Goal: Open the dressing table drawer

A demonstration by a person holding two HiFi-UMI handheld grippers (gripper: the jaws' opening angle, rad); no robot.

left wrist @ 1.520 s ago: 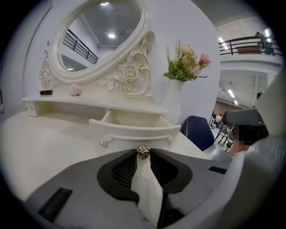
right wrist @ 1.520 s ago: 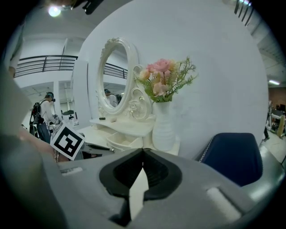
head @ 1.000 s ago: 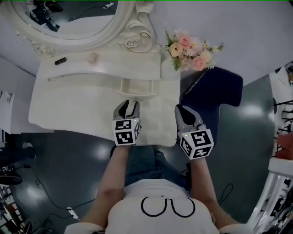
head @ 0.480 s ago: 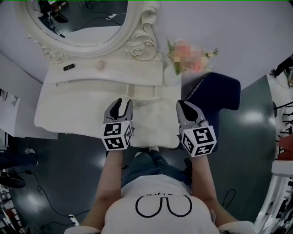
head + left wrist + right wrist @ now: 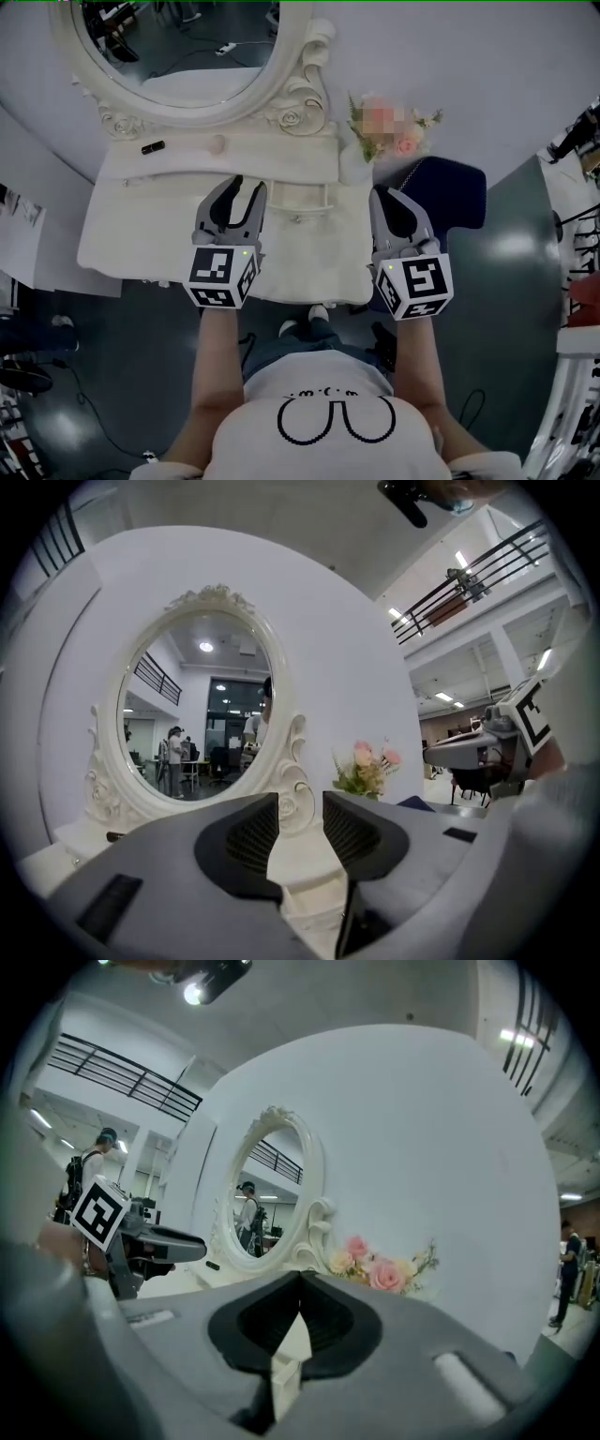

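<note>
Head view shows the drawer (image 5: 302,195), a small one set in the raised shelf along the back edge of the table (image 5: 141,246), toward the back right corner. Its front runs left to right, along that edge. Whether it is already slid out a little I cannot tell.

The left gripper (image 5: 246,187) is the nearer, with its tips just left of the drawer and aimed toward the mirror (image 5: 187,56). The drawer lies a little to its right, so I judge the next reach goes that way. Its jaws stand well apart, have just been closing slightly, and have nothing between them.

The right gripper (image 5: 383,198) hangs off the table's right edge near the flowers (image 5: 389,127). Its tips are pressed together and it holds nothing.
</note>
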